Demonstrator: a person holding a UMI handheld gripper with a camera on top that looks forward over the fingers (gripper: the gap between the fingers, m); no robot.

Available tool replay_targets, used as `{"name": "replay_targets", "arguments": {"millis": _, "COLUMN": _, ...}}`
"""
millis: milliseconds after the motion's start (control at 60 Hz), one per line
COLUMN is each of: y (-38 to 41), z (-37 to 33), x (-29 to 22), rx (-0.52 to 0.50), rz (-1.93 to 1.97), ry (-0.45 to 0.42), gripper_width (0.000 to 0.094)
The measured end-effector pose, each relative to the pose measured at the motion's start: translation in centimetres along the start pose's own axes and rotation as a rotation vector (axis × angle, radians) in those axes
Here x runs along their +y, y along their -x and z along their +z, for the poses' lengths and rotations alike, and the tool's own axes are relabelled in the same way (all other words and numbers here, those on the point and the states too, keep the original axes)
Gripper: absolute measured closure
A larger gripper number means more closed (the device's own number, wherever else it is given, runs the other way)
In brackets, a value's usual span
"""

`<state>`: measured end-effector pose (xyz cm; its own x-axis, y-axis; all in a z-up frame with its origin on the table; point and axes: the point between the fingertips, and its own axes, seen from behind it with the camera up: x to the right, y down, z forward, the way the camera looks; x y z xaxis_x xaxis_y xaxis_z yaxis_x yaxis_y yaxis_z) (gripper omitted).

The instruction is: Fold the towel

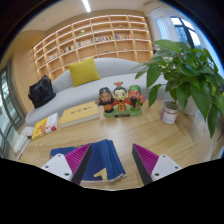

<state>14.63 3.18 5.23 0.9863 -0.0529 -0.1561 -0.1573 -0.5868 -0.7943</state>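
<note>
A blue towel (103,158) lies folded on the wooden table (150,128), with a pale edge and a yellow patch at its near end. It stands between my gripper's (110,165) fingers, nearer the left finger. The left finger (68,162) and right finger (155,162) are wide apart with their magenta pads facing inward. The gripper is open and holds nothing.
Three dolls (120,99) stand at the far side of the table. A potted plant (185,75) stands at the right. Books (45,125) lie at the left. A grey sofa (85,85) with a yellow cushion (84,70) and a black bag (41,92) stands beyond, with bookshelves (90,40) behind.
</note>
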Motion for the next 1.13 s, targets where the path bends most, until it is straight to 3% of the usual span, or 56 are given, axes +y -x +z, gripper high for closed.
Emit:
{"name": "replay_targets", "arguments": {"millis": 300, "y": -3.1, "z": -10.5, "x": -1.5, "rx": 0.040, "rz": -0.160, "ry": -0.093, "gripper_width": 0.0090}}
{"name": "replay_targets", "arguments": {"millis": 683, "y": 2.0, "z": -27.2, "x": 3.4, "rx": -0.036, "rz": -0.291, "ry": -0.151, "gripper_width": 0.0085}}
{"name": "replay_targets", "arguments": {"millis": 1133, "y": 3.3, "z": -34.9, "x": 6.6, "rx": -0.069, "rz": -0.285, "ry": -0.171, "gripper_width": 0.0086}}
